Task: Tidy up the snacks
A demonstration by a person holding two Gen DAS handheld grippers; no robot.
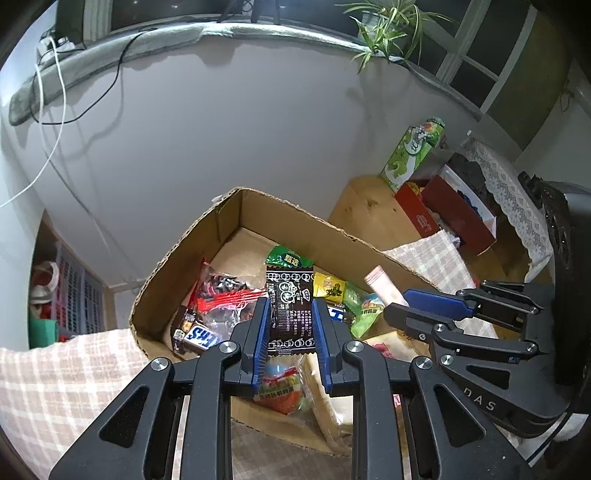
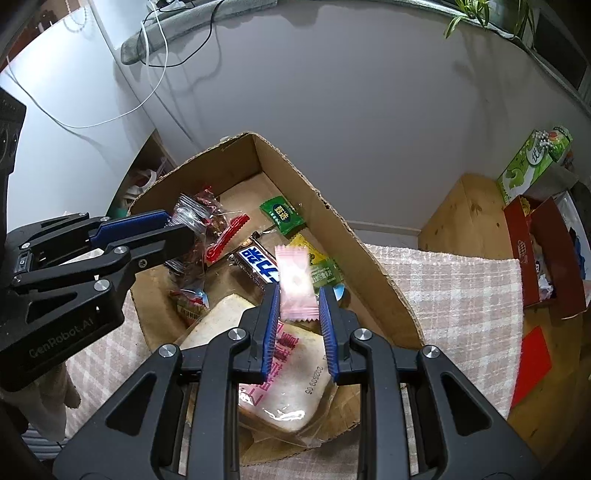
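Observation:
An open cardboard box (image 1: 225, 218) (image 2: 295, 173) on a checked cloth holds several snacks: a Snickers bar (image 1: 199, 338) (image 2: 258, 264), a clear red-printed bag (image 1: 225, 291) (image 2: 207, 225), a green packet (image 2: 282, 214), a bread pack (image 2: 295, 373). My left gripper (image 1: 290, 306) is shut on a dark brown sachet (image 1: 290, 314) above the box. My right gripper (image 2: 297, 295) is shut on a pink candy wrapper (image 2: 295, 282) above the box; it also shows in the left wrist view (image 1: 382, 284).
A wooden surface (image 2: 469, 210) to the right carries a green carton (image 1: 410, 155) (image 2: 532, 162) and a red open box (image 1: 454, 210) (image 2: 546, 251). A grey wall with cables stands behind the box. A potted plant (image 1: 388, 29) sits on the sill.

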